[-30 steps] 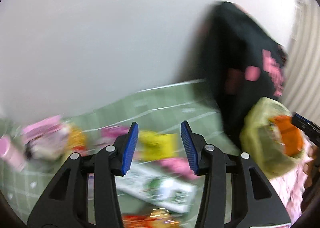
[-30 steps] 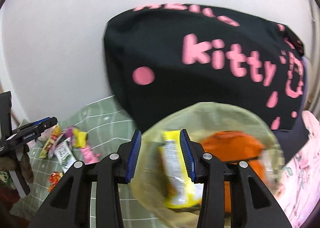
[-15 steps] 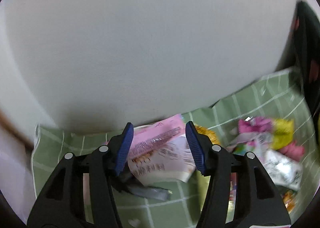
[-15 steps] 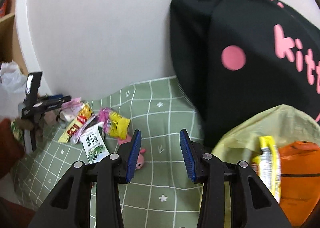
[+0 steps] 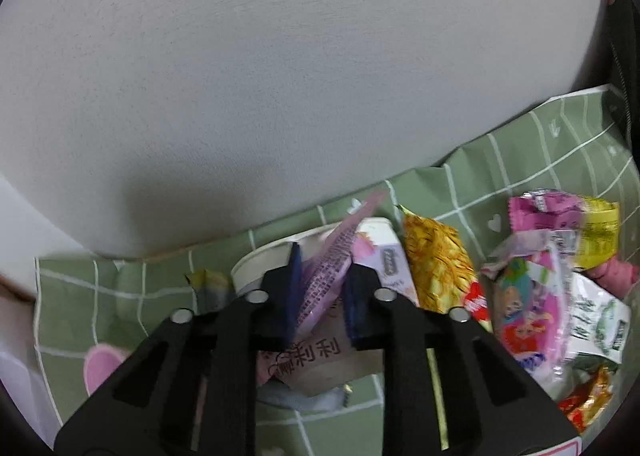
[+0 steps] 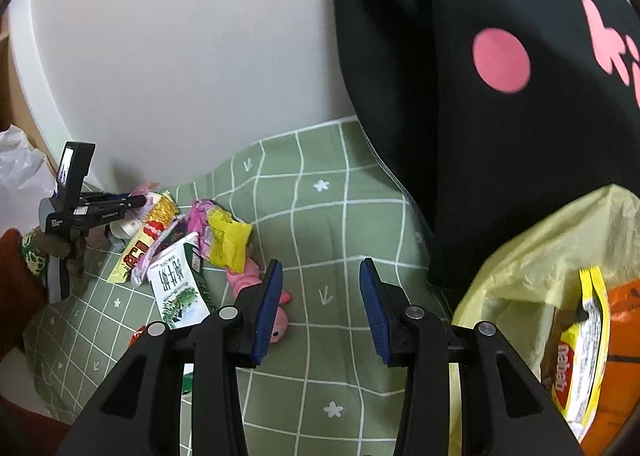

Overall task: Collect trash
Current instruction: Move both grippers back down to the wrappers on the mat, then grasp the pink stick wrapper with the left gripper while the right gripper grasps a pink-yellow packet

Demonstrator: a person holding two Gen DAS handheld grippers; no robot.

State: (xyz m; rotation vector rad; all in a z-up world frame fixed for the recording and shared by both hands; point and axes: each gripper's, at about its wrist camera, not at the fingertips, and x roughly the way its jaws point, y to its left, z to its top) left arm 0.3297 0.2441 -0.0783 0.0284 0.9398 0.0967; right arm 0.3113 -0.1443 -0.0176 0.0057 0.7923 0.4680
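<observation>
My left gripper [image 5: 320, 286] has its jaws on either side of a pink foil wrapper [image 5: 334, 264] that rests on a white paper cup [image 5: 316, 336]; the jaws are narrowed but a gap shows beside the wrapper. It also shows at the far left of the right wrist view [image 6: 132, 199]. My right gripper [image 6: 320, 304] is open and empty above the green checked cloth [image 6: 320, 215]. A yellowish trash bag [image 6: 552, 256] at the right holds a yellow packet [image 6: 580, 352] and an orange wrapper [image 6: 620, 356].
A pile of wrappers lies on the cloth: a gold-yellow packet [image 5: 436, 260], a pink cartoon packet [image 5: 528, 312], a white-green milk carton [image 6: 176, 288], a yellow packet [image 6: 226, 242] and a pink toy [image 6: 256, 288]. A black cushion with pink lettering [image 6: 500, 95] leans on the wall.
My left gripper swung left off the bag to the pile, lowered, and its jaws narrowed around the pink wrapper. My right gripper turned left, away from the bag, towards the cloth.
</observation>
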